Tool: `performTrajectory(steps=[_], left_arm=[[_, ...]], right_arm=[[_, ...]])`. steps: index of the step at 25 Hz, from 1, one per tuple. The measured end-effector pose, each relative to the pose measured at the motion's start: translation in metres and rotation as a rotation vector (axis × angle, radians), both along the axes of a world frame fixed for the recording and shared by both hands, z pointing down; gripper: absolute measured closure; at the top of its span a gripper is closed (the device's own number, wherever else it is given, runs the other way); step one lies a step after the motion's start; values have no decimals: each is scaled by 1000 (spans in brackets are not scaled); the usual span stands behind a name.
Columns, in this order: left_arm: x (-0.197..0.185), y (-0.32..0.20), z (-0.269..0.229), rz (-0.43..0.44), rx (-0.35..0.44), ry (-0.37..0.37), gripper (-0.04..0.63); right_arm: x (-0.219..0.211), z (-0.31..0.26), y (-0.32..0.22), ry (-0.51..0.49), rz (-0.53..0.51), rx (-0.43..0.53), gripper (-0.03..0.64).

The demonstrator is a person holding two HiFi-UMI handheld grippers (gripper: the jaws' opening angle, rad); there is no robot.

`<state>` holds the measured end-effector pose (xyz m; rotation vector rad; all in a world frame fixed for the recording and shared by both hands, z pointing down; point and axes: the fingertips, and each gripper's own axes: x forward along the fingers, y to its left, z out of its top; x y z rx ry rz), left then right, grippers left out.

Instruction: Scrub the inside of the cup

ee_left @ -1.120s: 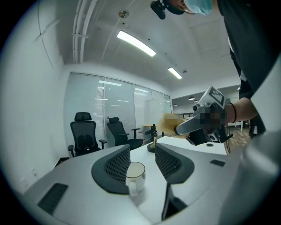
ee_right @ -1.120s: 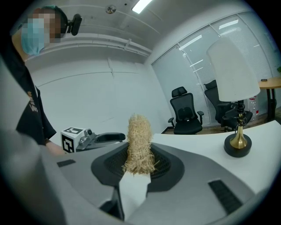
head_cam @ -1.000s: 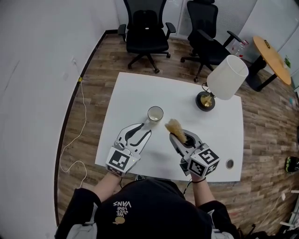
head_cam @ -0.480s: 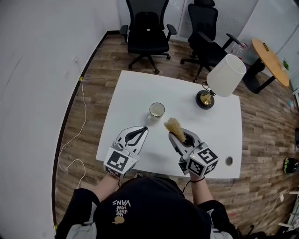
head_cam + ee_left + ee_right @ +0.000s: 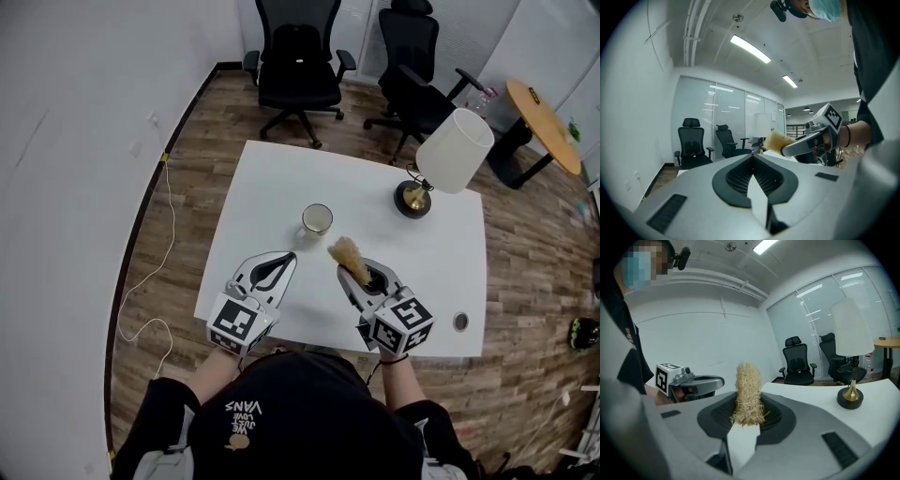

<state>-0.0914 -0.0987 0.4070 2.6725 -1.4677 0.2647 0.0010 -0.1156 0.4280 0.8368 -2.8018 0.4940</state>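
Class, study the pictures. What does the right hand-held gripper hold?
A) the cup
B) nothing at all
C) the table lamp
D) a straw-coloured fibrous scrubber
D: in the right gripper view, the right hand-held gripper has its jaws closed on the straw-coloured scrubber. The cup stands apart from it on the table.

Left claw [image 5: 285, 259] closed and empty, right claw [image 5: 357, 274] gripping scrubber [image 5: 345, 251]
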Motion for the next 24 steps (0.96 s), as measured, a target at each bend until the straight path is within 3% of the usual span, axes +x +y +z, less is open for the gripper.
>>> performTrajectory(steps=[6,12,24], left_arm=[[-3,-2,4,-5,-11,23,584],[-1,-3,3,0,4,-9,584],[0,-7,5,10,-3,-1,584]], right_arm=[[-4,1,0,10,-9,3,514],[-5,2,0,7,-11,-2,514],[-7,6,-2,7,-12,-12,514]])
